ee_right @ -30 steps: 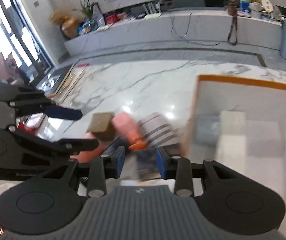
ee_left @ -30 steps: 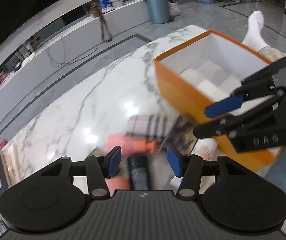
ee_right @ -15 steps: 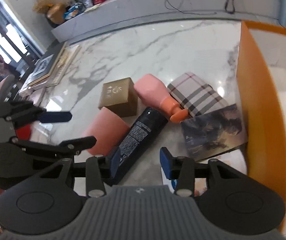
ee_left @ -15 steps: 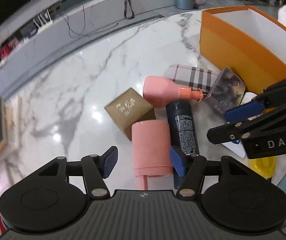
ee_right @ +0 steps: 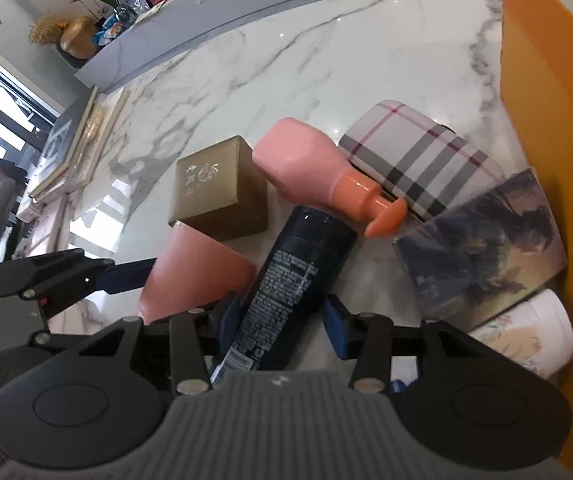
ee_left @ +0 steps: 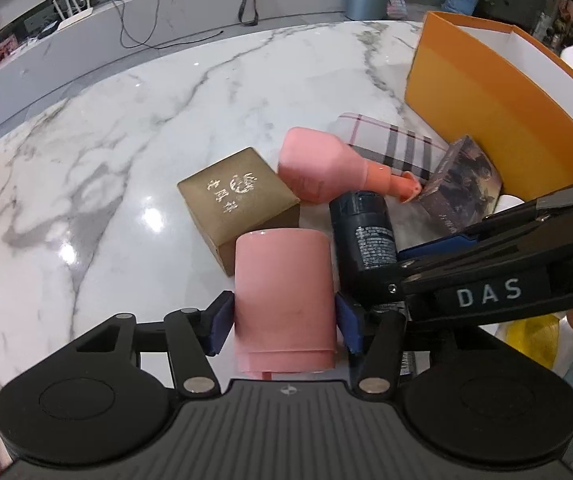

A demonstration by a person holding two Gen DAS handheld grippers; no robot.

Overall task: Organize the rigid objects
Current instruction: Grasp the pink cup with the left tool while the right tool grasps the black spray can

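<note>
Marble is the top of the table (ee_left: pixel 134 128), white with grey lines, and my things lie in a heap on it beside one orange box (ee_left: pixel 486 92). I count two pink bottles, one black can, one gold box, one checked case, one picture box and one white tub. My left gripper (ee_left: pixel 284 322) has the pink bottle (ee_left: pixel 282 296) between its blue pads, and its jaws are closing; the pads sit right at the bottle's sides. My right gripper (ee_right: pixel 282 316) is around the black can (ee_right: pixel 290 280), and its jaws are opening, with a gap at the right pad. Only the left view shows the white inside of the orange box and something yellow low at the right edge. Only the right view shows the white tub (ee_right: pixel 534 336) tucked under the picture box (ee_right: pixel 482 248). Both views show the gold box (ee_right: pixel 218 188), the other pink bottle (ee_right: pixel 306 164) with its orange pump, and the checked case (ee_right: pixel 414 156) lying close together
</note>
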